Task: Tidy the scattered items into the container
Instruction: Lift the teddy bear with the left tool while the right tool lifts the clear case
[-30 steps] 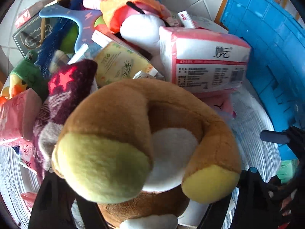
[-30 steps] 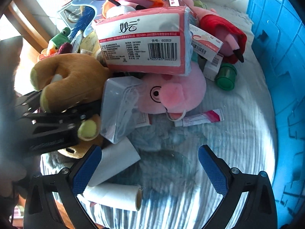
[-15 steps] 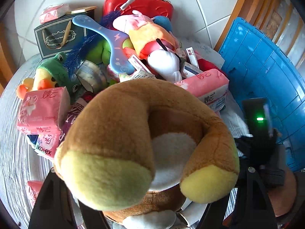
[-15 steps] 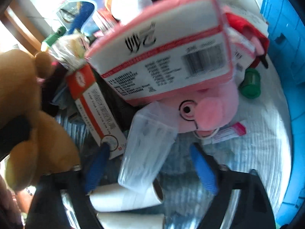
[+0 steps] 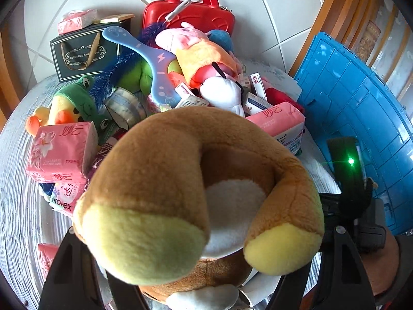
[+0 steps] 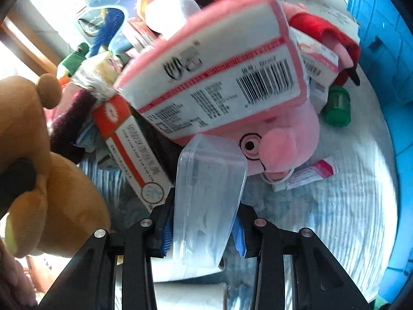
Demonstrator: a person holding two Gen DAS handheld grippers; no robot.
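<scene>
Left wrist view is mostly filled by the brown plush toy (image 5: 196, 180), which my left gripper (image 5: 198, 284) holds between its black fingers, lifted clear of the pile. Behind it the scattered items lie heaped on the white cloth (image 5: 18, 186): a pink tissue pack (image 5: 59, 152) at the left, a green frog plush (image 5: 77, 103) beyond it, a blue boomerang-shaped toy (image 5: 147, 62), and a red case (image 5: 191, 13) at the far side against the tiled wall. The blue container (image 5: 361, 108) stands at the right edge of the table.

From the right wrist camera I see my right gripper (image 6: 204, 230) with its jaws closing around a clear plastic box (image 6: 206, 193); the box sits between the blue pads (image 6: 166, 230), which seem to be against its sides. Just beyond the box lies a pink pig plush (image 6: 284, 139) with a large pink-and-white tissue pack (image 6: 219, 77) resting tilted on top. A red-and-white carton (image 6: 129, 144) lies to the left of the box, a small pink tube (image 6: 307, 175) to the right, and a green jar (image 6: 338, 106) farther right near the container wall (image 6: 387, 38).
</scene>
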